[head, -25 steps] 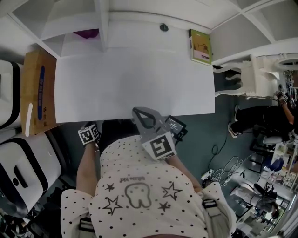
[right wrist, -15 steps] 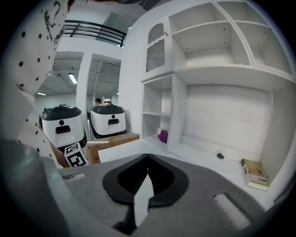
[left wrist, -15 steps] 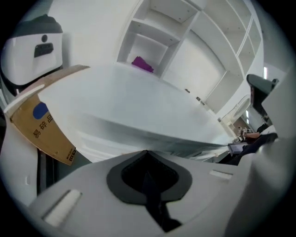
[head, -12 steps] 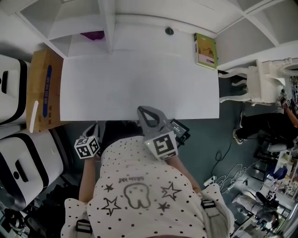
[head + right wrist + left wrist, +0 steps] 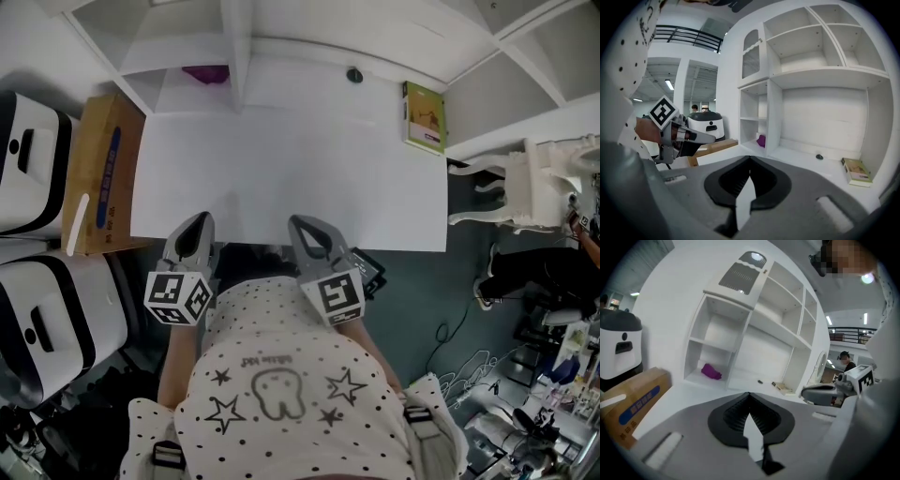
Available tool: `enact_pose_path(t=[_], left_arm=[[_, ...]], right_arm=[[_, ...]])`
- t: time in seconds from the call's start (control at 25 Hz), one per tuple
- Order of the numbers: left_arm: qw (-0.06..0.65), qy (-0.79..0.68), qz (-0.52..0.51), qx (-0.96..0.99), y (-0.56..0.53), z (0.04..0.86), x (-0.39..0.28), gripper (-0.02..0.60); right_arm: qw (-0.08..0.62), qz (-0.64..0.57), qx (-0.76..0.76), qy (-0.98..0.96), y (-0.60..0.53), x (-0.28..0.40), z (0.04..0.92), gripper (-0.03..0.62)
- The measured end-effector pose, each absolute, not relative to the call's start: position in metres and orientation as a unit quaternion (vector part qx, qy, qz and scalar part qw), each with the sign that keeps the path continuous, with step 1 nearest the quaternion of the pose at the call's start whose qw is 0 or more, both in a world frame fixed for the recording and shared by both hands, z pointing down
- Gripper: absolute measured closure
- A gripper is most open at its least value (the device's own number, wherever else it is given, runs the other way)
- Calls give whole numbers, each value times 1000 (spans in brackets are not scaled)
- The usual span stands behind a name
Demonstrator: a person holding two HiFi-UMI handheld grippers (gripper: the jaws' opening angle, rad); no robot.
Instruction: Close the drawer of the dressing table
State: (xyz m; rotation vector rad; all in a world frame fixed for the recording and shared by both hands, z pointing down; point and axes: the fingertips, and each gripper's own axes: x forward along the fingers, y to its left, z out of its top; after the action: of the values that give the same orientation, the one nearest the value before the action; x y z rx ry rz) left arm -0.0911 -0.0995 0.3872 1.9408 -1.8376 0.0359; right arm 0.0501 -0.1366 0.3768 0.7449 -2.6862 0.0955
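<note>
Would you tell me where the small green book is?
In the head view, the small green book lies on the dressing table at its far right corner, right of a small dark object.

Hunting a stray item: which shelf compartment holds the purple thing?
The bottom-left compartment, beside the wide central bay; the purple thing lies on its floor.

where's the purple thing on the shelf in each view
Head view: purple thing top left, in a cubby.
Left gripper view: purple thing left of centre, low cubby.
Right gripper view: purple thing centre, low cubby.
Shared landmark: the book right of it.
</note>
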Motion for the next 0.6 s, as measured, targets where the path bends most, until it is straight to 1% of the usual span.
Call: enact_pose_path(t=[0.2,0.4,0.6], left_arm=[[180,-667,-18,723,-99,341,-60,588],[104,-661,1,743,-86,325,-41,588],[100,-654,6,750,-85,333,-36,584]], right_arm=[[157,25,273,-949,-132,61,366,592],[136,19,271,-953,-128,63,355,594],[118,16,261,-958,-125,62,349,592]])
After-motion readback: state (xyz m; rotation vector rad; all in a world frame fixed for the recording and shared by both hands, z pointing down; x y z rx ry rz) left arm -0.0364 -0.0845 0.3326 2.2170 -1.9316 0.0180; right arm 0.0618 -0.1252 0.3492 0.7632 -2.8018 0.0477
